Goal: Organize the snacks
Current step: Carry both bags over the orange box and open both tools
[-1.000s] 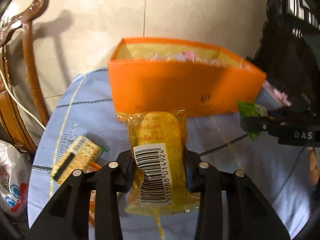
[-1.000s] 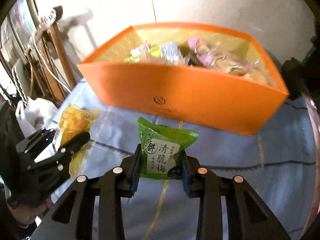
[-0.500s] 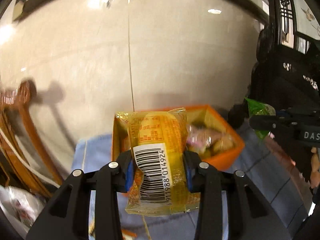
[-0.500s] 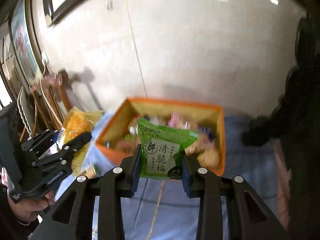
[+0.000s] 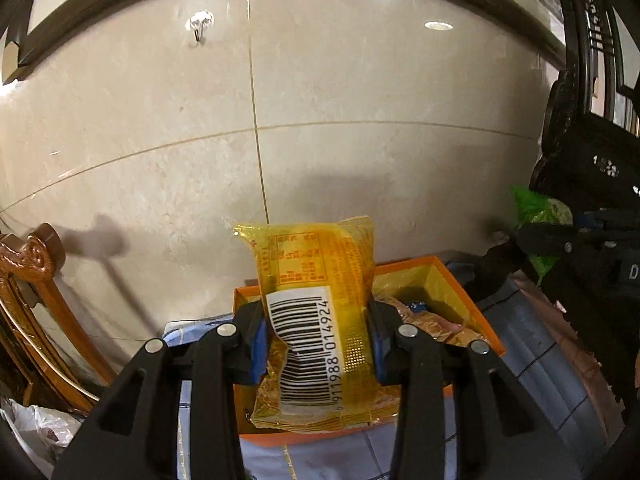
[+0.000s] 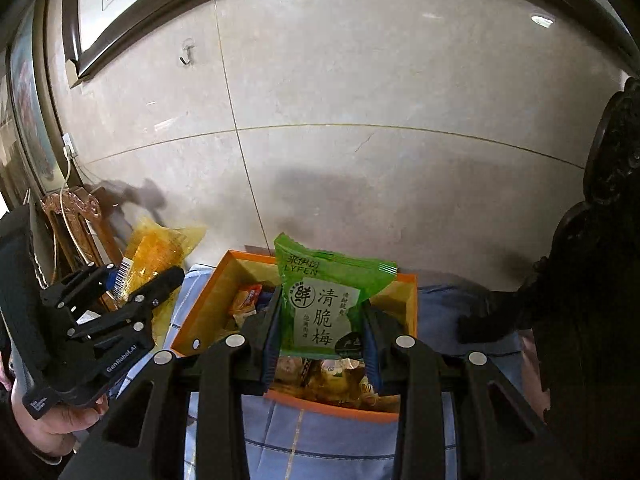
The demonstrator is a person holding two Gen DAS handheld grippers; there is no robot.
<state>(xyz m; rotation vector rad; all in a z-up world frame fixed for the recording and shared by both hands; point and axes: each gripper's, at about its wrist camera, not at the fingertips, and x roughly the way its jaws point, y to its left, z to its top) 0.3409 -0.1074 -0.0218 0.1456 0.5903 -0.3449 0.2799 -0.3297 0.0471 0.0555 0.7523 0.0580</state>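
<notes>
Black tool (image 5: 316, 344) fingers, blue pads (image 5: 259, 346), silver screws

yellow snack packet (image 5: 316, 312): translucent wrapper, white barcode label facing up, upright, raised above near-left part of box | green plum packet (image 6: 326, 304): white label panel, upright, raised above box | orange box (image 6: 192, 312): open top, yellow lining, filled with mixed wrapped snacks, resting on blue cloth near far wall
</notes>
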